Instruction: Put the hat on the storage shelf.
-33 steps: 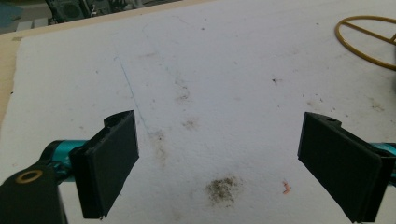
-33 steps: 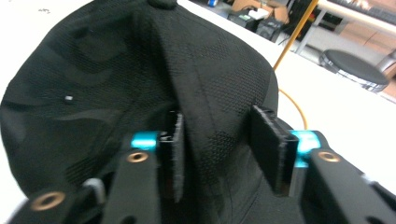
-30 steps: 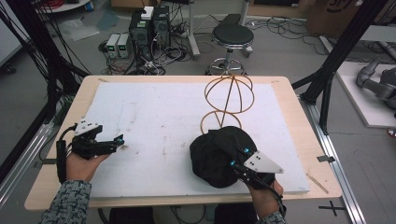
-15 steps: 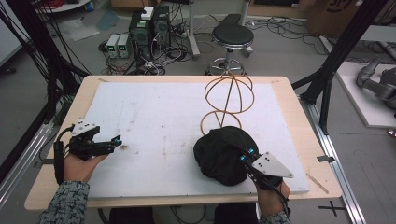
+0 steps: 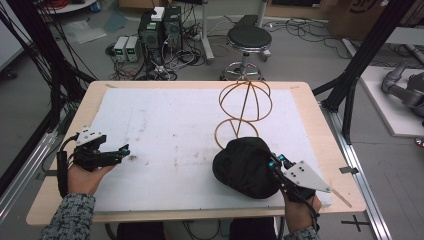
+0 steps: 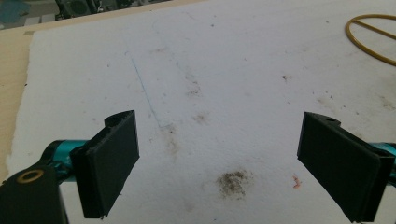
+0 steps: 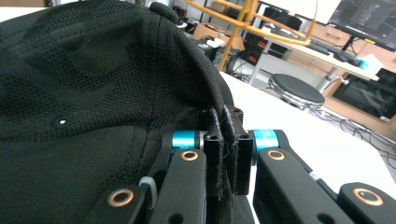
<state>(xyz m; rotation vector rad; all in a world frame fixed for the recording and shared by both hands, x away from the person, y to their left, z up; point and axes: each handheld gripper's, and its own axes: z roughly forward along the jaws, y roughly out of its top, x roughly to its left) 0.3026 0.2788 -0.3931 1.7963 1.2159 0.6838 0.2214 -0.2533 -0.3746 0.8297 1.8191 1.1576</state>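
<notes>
The white mat point(image 5: 165, 135) is lying open across its middle and left, with bare wooden table point(image 5: 320, 120) edge running around it. At 1 o'clock from the mat's centre the yellow wire stand point(image 5: 244, 107) is rising, its base ring just beside the cap. Your left gripper point(image 5: 122, 150), at 9 o'clock, is hovering with jaws spread wide over a stained patch, gripping nothing. Your right gripper point(image 7: 223, 140), at 5 o'clock, is pinching the black mesh cap point(image 5: 245, 167) by its edge fabric, jaws pressed together. The cap is sitting domed and rumpled on the mat near the front edge.
</notes>
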